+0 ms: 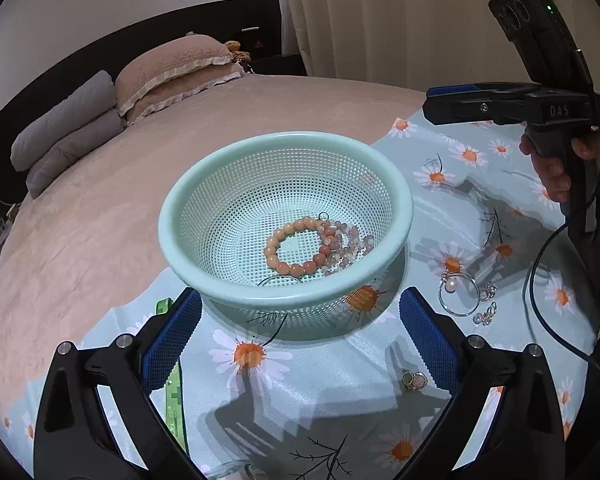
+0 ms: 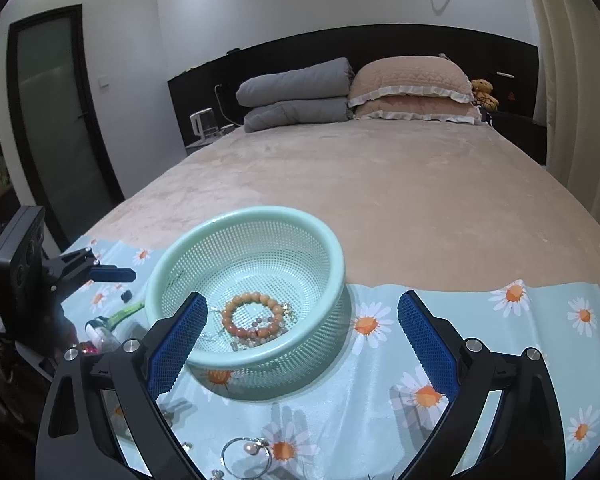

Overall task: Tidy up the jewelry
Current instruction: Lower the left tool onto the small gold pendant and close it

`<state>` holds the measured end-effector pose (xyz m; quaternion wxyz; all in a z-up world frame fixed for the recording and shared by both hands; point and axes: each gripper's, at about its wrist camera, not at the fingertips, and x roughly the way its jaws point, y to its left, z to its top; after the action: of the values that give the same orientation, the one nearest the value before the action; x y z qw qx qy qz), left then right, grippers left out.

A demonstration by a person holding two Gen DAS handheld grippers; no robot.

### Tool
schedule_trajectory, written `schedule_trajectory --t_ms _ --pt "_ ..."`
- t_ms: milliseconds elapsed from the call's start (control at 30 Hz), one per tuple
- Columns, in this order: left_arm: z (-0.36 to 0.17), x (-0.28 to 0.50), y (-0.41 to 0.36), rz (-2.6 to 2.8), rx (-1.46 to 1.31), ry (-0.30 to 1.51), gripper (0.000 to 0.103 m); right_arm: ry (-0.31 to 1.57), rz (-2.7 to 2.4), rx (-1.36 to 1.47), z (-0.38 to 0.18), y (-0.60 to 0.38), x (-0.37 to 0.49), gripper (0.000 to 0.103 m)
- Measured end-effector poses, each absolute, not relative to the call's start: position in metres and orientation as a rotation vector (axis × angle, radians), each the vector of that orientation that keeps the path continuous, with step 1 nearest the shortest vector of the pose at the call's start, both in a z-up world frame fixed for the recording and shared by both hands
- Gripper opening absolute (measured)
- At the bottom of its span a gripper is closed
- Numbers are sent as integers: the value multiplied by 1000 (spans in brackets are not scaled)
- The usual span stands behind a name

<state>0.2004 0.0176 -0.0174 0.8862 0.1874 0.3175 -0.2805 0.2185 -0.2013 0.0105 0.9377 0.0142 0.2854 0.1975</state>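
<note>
A mint mesh basket (image 1: 188,196) (image 2: 332,248) sits on a daisy-print cloth. Inside lie an orange bead bracelet (image 1: 277,240) (image 2: 236,328) and a pale pink bead bracelet (image 1: 350,240). On the cloth to its right lie a silver bangle with a pearl (image 1: 458,294) (image 2: 246,456), small crystal earrings (image 1: 486,312) and gold rings (image 1: 414,381). My left gripper (image 1: 300,344) is open and empty just in front of the basket. My right gripper (image 2: 302,340) is open and empty above the basket's near rim; it also shows in the left wrist view (image 1: 452,106).
The daisy-print cloth (image 1: 332,384) (image 2: 500,320) covers the near end of a beige bed (image 1: 140,184). A green strip (image 1: 174,392) lies at the left by my left finger. Pillows (image 2: 412,88) are at the headboard. A cable (image 1: 540,280) hangs from the right gripper.
</note>
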Motion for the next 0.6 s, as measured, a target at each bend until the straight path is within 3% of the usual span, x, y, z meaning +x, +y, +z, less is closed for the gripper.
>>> schedule_trajectory --t_ms 600 --pt "-60 165 2 -696 495 703 97 727 472 -153 -41 -183 176 92"
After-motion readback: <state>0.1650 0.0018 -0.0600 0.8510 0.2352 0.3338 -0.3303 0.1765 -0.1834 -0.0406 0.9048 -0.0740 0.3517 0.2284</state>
